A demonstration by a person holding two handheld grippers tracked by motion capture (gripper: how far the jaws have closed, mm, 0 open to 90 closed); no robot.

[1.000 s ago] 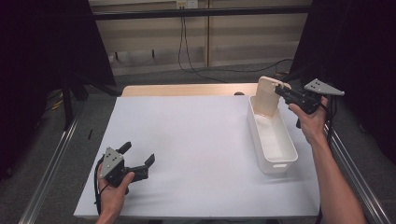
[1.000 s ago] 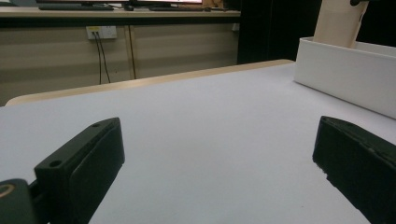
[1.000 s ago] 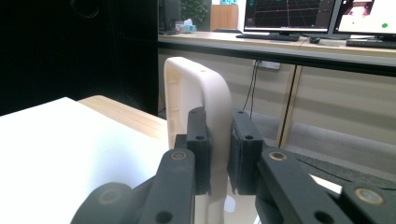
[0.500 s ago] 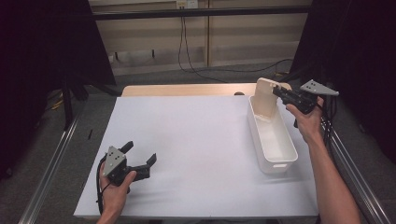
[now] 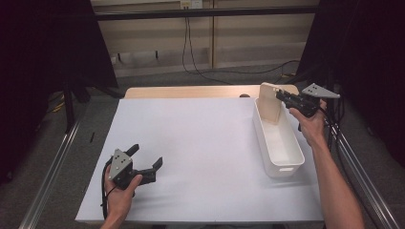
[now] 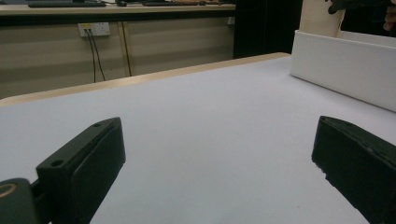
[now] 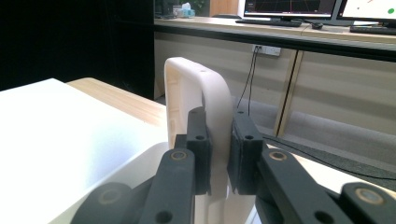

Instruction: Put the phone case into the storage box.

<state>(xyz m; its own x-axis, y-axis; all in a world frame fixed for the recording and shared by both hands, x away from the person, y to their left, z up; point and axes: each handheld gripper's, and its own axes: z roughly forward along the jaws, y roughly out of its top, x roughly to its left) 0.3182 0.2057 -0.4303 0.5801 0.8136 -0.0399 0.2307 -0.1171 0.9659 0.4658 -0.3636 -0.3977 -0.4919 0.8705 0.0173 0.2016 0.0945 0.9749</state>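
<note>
White table (image 5: 205, 143) bare between bin (image 5: 279, 143) and left tool (image 5: 145, 160).

We count two hand-held grippers, the left gripper (image 5: 143, 160) at lower left of the high view and the right gripper (image 5: 282, 96) at upper right, one long white bin (image 5: 279, 145) at right, one cream lid (image 5: 270, 100) standing at its far end, and one white table (image 5: 191, 143).

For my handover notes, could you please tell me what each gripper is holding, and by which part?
The right gripper clamps the cream lid by its edge, upright at the white bin's far end. The left gripper holds nothing.
</note>
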